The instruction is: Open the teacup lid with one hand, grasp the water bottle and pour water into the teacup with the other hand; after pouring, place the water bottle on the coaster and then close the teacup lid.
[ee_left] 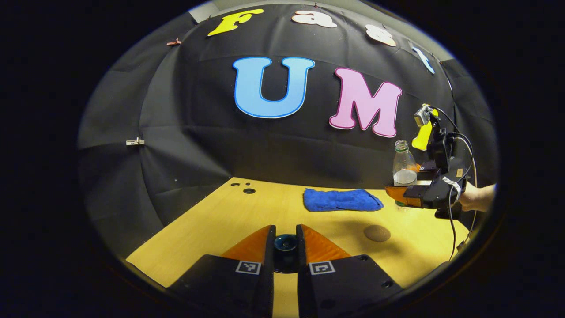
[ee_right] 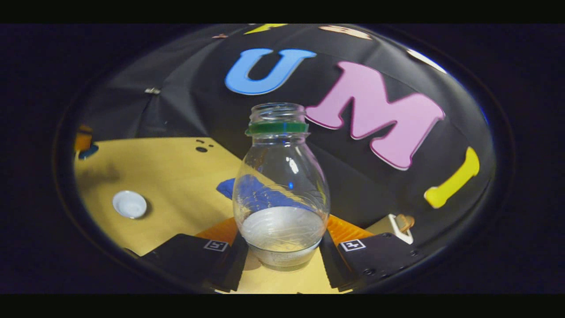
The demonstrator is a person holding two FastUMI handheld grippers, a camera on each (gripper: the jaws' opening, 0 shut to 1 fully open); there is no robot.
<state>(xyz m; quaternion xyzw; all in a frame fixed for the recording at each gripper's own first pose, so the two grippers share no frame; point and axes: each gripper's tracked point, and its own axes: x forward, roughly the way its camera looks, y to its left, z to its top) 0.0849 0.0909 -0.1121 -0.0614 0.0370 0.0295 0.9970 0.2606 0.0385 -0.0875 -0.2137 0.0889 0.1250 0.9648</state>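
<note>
Right now my right claw (ee_right: 282, 247) is gripping the water bottle (ee_right: 280, 194) low on its belly, a finger pressing on each side, with the bottle's base sitting on or just above the counter (ee_right: 176, 176); I cannot tell which. My left claw (ee_left: 285, 247) is clenching a small dark knob between its fingers, which I am taking to be the teacup lid (ee_left: 286, 244), though the cup beneath is hidden from me.

I am judging the step in hand to be the grasp on the bottle, with the pour coming next. That calls for lifting the bottle, carrying it toward the lid side and tipping its mouth over the open cup.

The bottle is standing upright, its long axis vertical, its uncapped mouth pointing straight up, water filling only the bottom part. Just behind the bottle the blue cloth (ee_left: 342, 199) is lying. Nearer me than the bottle, the round brown coaster (ee_left: 377, 232) is waiting. Well off to the bottle's left, a small white cap (ee_right: 129, 204) is resting.
</note>
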